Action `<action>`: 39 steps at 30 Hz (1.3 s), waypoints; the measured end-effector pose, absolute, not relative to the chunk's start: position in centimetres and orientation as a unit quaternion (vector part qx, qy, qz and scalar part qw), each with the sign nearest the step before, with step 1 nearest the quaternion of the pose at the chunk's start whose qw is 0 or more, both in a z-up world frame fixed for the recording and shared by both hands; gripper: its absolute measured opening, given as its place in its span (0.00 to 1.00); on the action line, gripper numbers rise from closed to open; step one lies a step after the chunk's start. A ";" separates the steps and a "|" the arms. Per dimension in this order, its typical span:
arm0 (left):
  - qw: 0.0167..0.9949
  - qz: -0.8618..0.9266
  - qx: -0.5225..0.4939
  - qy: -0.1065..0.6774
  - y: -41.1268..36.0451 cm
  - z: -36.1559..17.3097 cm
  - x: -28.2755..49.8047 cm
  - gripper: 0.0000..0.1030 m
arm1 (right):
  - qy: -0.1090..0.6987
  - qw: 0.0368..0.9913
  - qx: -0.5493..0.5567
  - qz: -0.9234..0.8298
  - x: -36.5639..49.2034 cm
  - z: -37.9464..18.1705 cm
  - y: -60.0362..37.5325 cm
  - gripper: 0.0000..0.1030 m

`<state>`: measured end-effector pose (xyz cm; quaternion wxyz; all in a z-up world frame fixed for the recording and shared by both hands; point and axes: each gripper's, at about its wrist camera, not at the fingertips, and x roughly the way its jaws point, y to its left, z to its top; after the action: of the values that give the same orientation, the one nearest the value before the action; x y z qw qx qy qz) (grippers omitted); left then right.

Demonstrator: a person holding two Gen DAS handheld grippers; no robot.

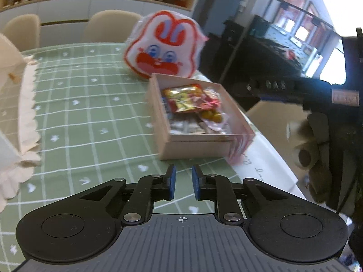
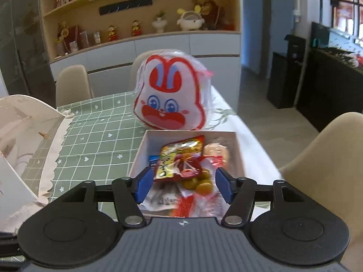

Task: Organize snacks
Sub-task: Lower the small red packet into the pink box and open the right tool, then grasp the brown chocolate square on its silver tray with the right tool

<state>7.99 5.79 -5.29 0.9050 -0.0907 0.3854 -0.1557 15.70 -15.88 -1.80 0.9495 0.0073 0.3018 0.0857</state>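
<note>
Box (image 2: 138,156) crowded with snack packets, near desk (image 2: 97,122) edge.
Right tool (image 2: 182,184), wide open and empty, could snag the red-yellow packet (image 2: 179,158); left tool (image 1: 182,182), narrowly open, holds nothing.

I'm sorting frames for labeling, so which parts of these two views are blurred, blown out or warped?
Left wrist view: the rabbit bag and snack box are motion-smeared, the window at the right edge is blown out, and straight lines bow. Right wrist view: the rabbit bag is mildly soft, the snacks between the right gripper fingers are blurred, and the shelf edges curve.
</note>
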 end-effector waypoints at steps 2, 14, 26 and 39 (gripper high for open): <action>0.907 -0.151 -0.088 0.383 4.8 -5.5 8.1 0.18 | 0.300 0.948 0.008 0.103 17.1 -1.8 -16.3 0.59; 0.877 -0.107 -0.131 0.449 2.9 -7.6 5.1 0.18 | 0.377 0.908 -0.022 0.180 13.8 -7.5 -23.6 0.66; 0.853 -0.095 -0.133 0.496 1.8 -9.2 5.0 0.18 | 0.427 0.896 -0.047 0.116 11.6 -14.9 -25.3 0.46; 0.874 -0.110 -0.125 0.456 2.0 -7.2 5.3 0.18 | 0.218 0.963 -0.033 0.154 15.8 2.5 -19.9 0.78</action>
<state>5.30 2.00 -7.22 0.8743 -0.1246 0.4559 -0.1105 15.75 -19.87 2.51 0.9632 -0.0333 0.2179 0.1540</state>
